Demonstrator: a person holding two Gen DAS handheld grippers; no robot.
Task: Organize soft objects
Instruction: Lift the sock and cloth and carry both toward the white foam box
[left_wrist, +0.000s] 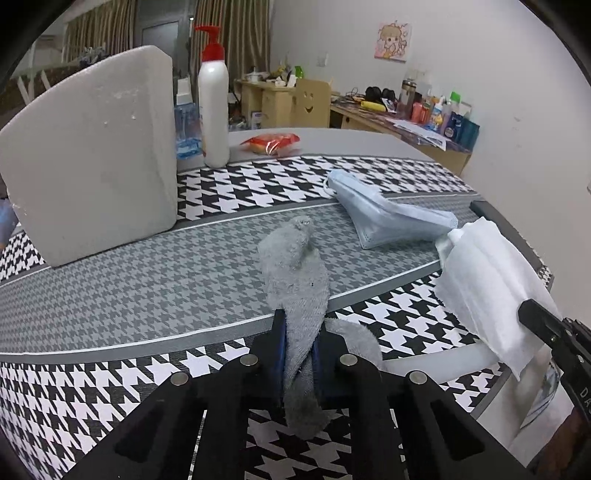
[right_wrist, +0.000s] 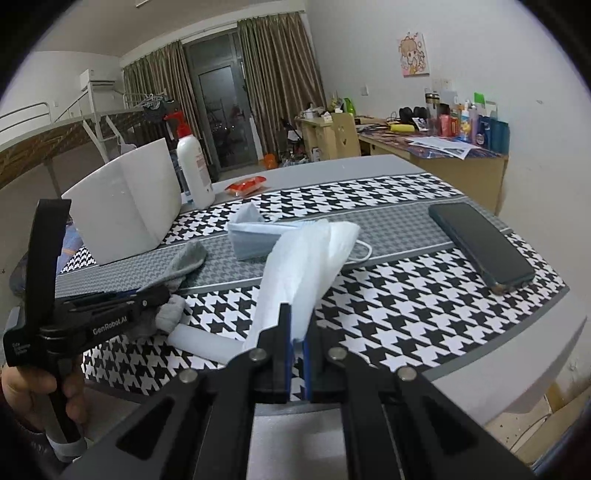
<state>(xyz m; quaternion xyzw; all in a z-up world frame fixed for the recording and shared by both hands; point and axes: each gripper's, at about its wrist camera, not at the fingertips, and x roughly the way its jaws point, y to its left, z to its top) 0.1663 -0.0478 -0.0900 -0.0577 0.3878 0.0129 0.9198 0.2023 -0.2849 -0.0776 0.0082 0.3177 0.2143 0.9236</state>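
- Sock (left_wrist: 295, 266), grey and fluffy, is pinched in your left gripper (left_wrist: 299, 332): the jaws are pressed on its middle, its toe end reaches forward over the grey stripe of the houndstooth mat (left_wrist: 147, 280), and its other end droops below the jaws.
- Landmark for everything else: the white foam block (left_wrist: 92, 155), standing upright on the mat at the back left of the desk (left_wrist: 351, 142).
- The sock lies to the right of the block, nearer to you, and apart from it.
- Your right gripper (right_wrist: 297, 332) has its jaws shut on a folded white tissue (right_wrist: 299, 258), which stands up and fans out above them. It is farther right of the block than the sock.
- A light blue face mask (left_wrist: 384, 214) lies crumpled on the mat, right of the block and beyond the sock, with a white ear loop trailing off it in the right wrist view.
- Just right of the block, at its far corner, stands a white pump bottle (left_wrist: 214, 107) with a red pump. Its label print is too small to read.
- A red snack packet (left_wrist: 271, 143) lies on the bare grey desk beyond the mat, right of the bottle.
- A dark phone (right_wrist: 480, 243) lies face up on the mat, well to the right of the block.
- Printed on the side of your left gripper, in the right wrist view, is "GenRobot.AI". A smaller block of text on its handle is too blurred to read.
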